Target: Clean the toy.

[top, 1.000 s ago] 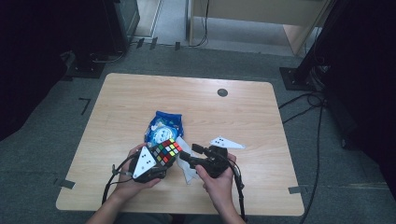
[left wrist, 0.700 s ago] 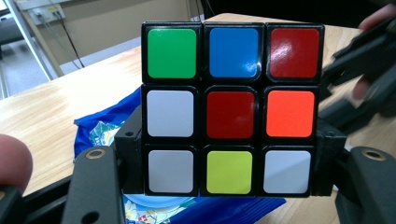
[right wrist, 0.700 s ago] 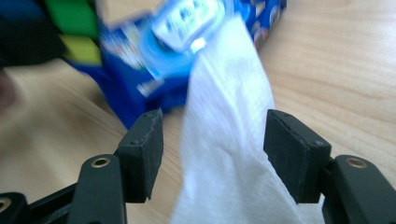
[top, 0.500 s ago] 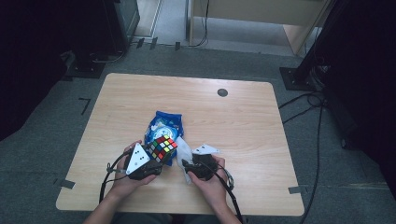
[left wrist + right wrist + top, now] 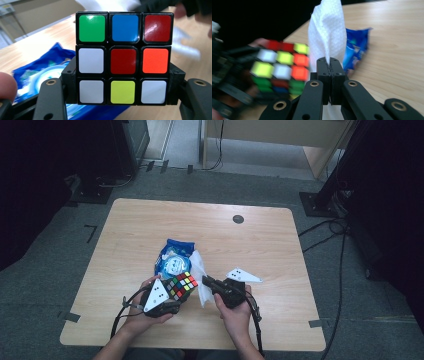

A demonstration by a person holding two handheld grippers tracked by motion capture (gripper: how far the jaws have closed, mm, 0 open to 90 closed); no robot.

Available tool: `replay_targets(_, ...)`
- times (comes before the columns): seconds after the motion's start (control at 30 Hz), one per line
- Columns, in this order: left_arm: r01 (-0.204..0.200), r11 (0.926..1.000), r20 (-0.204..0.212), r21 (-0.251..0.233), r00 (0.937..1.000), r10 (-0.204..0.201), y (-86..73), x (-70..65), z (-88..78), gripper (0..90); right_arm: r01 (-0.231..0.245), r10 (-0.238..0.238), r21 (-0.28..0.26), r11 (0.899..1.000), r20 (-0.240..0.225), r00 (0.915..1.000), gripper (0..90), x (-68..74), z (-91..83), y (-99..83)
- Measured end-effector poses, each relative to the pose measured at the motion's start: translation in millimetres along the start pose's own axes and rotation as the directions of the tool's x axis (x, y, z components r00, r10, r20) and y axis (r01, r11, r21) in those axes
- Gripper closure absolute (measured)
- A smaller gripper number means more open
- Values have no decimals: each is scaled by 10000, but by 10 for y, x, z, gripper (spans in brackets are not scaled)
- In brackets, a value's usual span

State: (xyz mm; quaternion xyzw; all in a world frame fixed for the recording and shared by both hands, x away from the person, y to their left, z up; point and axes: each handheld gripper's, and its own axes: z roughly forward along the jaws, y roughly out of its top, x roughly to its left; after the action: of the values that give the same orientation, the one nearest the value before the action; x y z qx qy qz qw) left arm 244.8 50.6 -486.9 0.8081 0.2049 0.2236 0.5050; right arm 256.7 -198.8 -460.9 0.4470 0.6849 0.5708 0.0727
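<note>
White tissue (image 5: 325, 32) pinched in right tool (image 5: 329, 62), beside cube (image 5: 280, 67).

Right hand-held gripper (image 5: 329, 62) newly clamped on tissue (image 5: 327, 32)

High view: fixed overhead, facing forward and down, whole tabletop (image 5: 280, 245) in frame. Left gripper view sits tight on the cube (image 5: 123, 57). Right gripper view looks along its fingers (image 5: 323, 68) at the tissue (image 5: 327, 32). All three share cube and blue packet (image 5: 172, 260).
</note>
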Motion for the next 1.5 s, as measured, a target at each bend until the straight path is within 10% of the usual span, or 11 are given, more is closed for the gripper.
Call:
replay_targets(0.27, -277, 9993, 632, 269, 9977, 260, 8, -101, 52, 337, -763, 773, 140, 9970, -943, 9925, 897, 45, 21, -3)
replay_targets(0.53, 245, 9993, 200, 269, 9995, -250, -9, 36, 12, 337, 208, -158, 194, 9996, -2322, 9725, 893, 316, 19, 47)
replay_targets(0.87, 88, 10000, 842, 10, 9964, -88, 30, -20, -7, 338, -482, 496, 173, 9987, -950, 9942, 890, 44, -8, -12)
replay_targets(1.23, 339, 9994, 151, 95, 9993, -340, 19, 88, -40, 337, 457, -403, 201, 9988, -2159, 9756, 885, 283, -15, 63)
replay_targets(1.5, 1415, 9875, -222, -699, 9894, -1434, 40, 322, -198, 337, -115, 114, 421, 9990, 31, 9999, 877, -29, -30, 10)
